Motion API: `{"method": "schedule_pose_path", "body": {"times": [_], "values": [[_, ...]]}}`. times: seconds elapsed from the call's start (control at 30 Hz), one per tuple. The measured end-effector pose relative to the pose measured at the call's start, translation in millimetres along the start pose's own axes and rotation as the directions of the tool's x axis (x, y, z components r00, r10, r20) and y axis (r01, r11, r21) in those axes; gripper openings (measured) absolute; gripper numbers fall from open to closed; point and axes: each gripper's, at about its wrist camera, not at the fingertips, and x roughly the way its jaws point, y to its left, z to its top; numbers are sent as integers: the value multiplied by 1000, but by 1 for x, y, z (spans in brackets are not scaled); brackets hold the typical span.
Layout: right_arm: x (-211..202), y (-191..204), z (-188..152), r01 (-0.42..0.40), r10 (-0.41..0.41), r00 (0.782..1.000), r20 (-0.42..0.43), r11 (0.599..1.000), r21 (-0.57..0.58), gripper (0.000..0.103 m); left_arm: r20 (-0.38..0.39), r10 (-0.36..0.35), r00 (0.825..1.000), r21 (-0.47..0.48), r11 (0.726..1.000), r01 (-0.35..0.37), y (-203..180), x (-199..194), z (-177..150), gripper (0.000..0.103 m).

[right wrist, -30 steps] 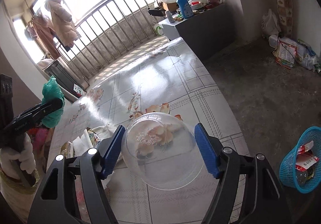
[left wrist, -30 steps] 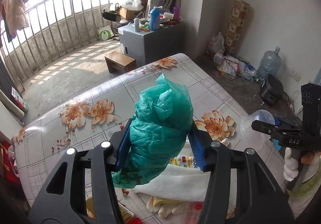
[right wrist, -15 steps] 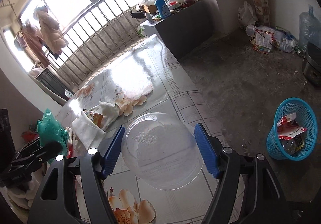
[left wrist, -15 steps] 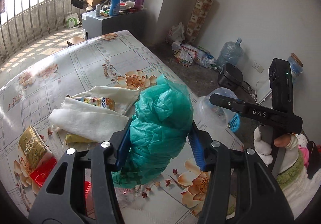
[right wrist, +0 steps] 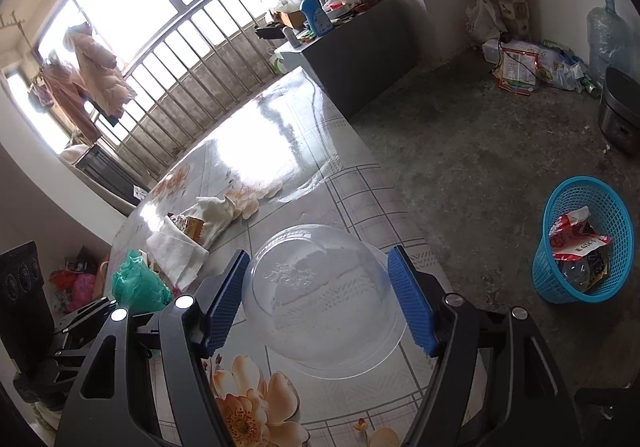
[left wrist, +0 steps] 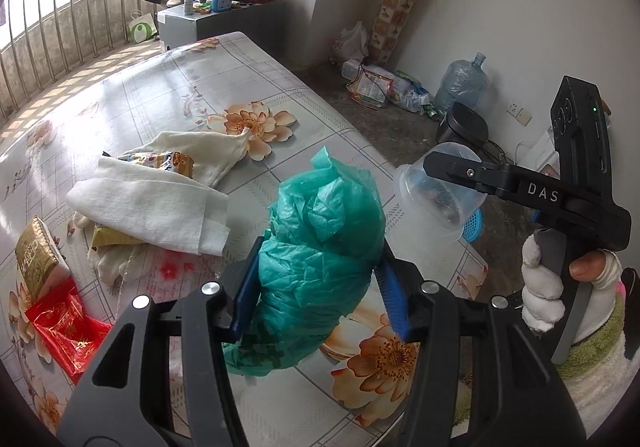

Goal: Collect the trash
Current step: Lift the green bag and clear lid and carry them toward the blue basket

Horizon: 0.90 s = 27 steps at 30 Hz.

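My left gripper (left wrist: 320,295) is shut on a crumpled green plastic bag (left wrist: 316,259), held above the flowered table (left wrist: 168,87). In the right wrist view the same green bag (right wrist: 138,285) shows at the lower left. My right gripper (right wrist: 320,307) is shut on a clear plastic bowl (right wrist: 320,295), bottom up, over the table's near right edge. The left wrist view shows that clear bowl (left wrist: 436,191) and the right gripper (left wrist: 442,169) at the right, with a gloved hand (left wrist: 548,287) on its handle. A blue mesh waste basket (right wrist: 582,239) holding trash stands on the floor to the right.
On the table lie white cloths (left wrist: 160,191) over snack wrappers, a gold packet (left wrist: 34,253) and a red wrapper (left wrist: 66,329). A grey cabinet (right wrist: 356,43) with bottles stands beyond the table. A water jug (left wrist: 460,83), bags and a dark cooker (right wrist: 622,115) line the wall.
Both grippers have swung right toward the table's edge, still holding the bag and the bowl. The basket has come further into the right wrist view, and the cloths have slid left.
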Motion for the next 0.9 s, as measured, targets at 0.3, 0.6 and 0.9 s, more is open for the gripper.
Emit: {"method": "schedule_pose_path", "body": {"times": [0.3,0.6,0.9], "values": [[-2,-9,-2,-19,19,1000,3,1000,19,69,-7,19,1000,16,1000,-19,-7,5,1,50],[-5,-13,-2,-34,34,999,10,999,31,69,3,27,1000,27,999,-27,-11,3,3,50],[-10,-16,-2,-42,41,999,19,998,36,69,6,28,1000,29,999,-28,-12,2,4,50]]}}
